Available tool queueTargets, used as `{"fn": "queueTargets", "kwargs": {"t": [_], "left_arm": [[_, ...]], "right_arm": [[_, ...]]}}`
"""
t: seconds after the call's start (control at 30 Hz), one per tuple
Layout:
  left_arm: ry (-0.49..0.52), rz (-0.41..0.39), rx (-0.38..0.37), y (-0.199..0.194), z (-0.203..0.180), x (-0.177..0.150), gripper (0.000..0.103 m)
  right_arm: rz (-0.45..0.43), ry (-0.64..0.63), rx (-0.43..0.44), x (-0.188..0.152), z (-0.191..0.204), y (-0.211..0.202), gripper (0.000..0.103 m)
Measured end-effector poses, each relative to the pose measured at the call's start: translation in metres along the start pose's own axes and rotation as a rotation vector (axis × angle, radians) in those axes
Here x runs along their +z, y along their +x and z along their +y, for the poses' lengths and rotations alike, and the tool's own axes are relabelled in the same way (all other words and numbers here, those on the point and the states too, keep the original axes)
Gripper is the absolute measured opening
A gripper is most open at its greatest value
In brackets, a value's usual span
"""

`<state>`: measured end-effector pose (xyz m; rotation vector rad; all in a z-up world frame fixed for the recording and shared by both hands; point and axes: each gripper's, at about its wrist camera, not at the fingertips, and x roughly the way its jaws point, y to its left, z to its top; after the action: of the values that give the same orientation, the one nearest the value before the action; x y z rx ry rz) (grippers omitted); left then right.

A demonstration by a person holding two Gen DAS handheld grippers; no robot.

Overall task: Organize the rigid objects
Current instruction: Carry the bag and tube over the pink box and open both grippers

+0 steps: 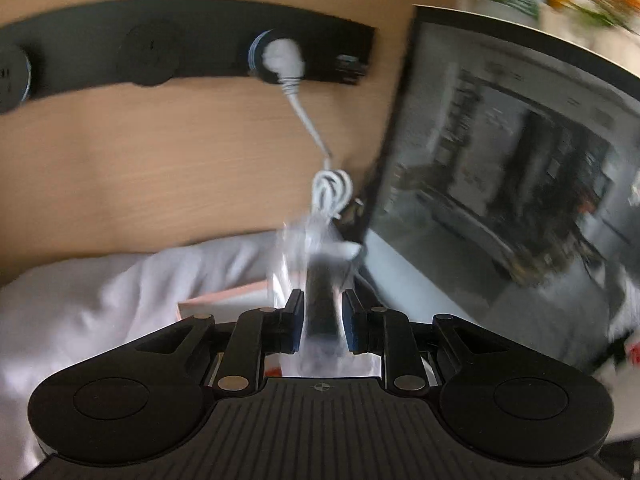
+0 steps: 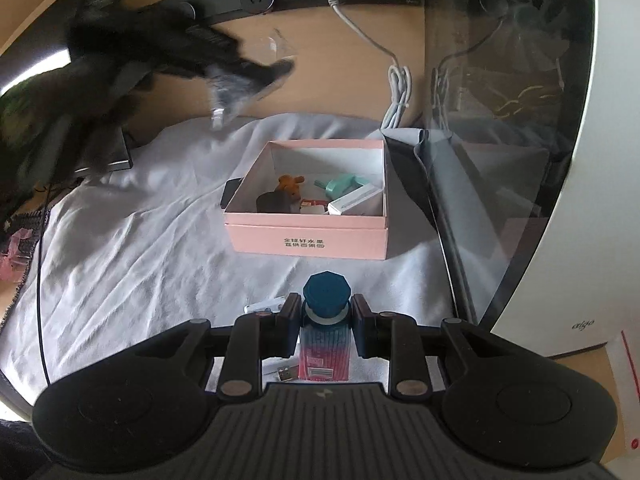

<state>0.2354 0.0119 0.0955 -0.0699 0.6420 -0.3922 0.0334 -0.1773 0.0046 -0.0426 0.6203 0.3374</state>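
Our right gripper's point(image 2: 326, 330) jaws clamp a blue-capped bottle point(image 2: 325, 328) short of the pink box point(image 2: 306, 236); the left gripper's point(image 1: 322, 322) clamp a dark bagged item point(image 1: 320, 304). Several objects are boxed; these two remain, plus small bits on the cloth point(image 2: 120, 248).

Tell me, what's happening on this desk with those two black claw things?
A person is tidying small items into the pink box on the white cloth, using a handheld gripper in each hand. The right gripper is clamped on a small bottle with a dark blue cap, just short of the box. The left gripper holds a dark item in a clear plastic wrapper, raised in the air. The box already holds several small things.
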Motion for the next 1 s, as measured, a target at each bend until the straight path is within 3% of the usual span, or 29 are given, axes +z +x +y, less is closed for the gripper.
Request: {"fn": "queueTargets", "kwargs": {"t": [0.17, 0.3, 0.6, 0.77, 1.0], "left_arm": [[-0.091, -0.075, 0.015, -0.004, 0.014, -0.01, 0.023], [-0.156, -0.075, 0.028, -0.027, 0.027, -0.038, 0.023], [-0.283, 0.037, 0.059, -0.078, 0.044, -0.136, 0.023], [-0.364, 0.094, 0.083, -0.096, 0.052, -0.181, 0.023], [-0.453, 0.109, 0.163, -0.12, 0.067, -0.208, 0.023]], "right_arm": [[-0.014, -0.002, 0.003, 0.006, -0.003, 0.0, 0.026], [-0.008, -0.004, 0.035, 0.019, -0.008, 0.007, 0.026], [-0.076, -0.106, 0.065, 0.112, 0.005, 0.035, 0.026], [-0.021, -0.129, 0.059, 0.152, 0.011, 0.073, 0.026], [0.035, -0.065, 0.018, 0.182, 0.003, 0.14, 0.03]]}}
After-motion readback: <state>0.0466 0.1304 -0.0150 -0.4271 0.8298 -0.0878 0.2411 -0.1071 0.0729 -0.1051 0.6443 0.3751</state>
